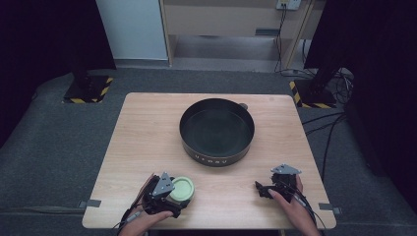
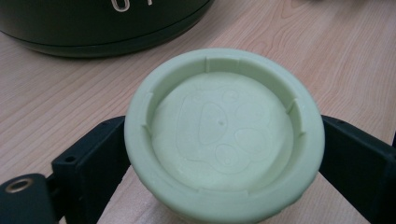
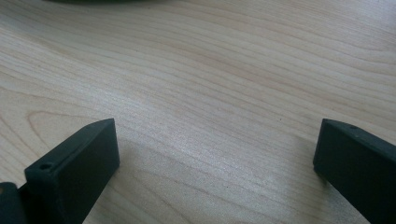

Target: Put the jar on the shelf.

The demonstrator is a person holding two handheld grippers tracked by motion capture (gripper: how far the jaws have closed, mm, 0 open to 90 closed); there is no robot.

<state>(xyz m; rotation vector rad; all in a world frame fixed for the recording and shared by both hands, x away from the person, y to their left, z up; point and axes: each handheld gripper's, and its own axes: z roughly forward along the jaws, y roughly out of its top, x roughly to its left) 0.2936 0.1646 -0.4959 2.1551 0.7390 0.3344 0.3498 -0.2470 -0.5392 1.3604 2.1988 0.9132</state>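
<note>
A pale green round container with a paw print moulded into its top stands on the wooden table near the front edge, left of centre. My left gripper is shut on it, one black jaw pressed against each side. My right gripper rests low near the front right of the table; in the right gripper view its jaws stand wide apart over bare wood with nothing between them.
A large black round pan sits empty at the table's middle, just beyond the green container. Dark floor surrounds the table, with cables at the right and stand bases with yellow-black tape behind.
</note>
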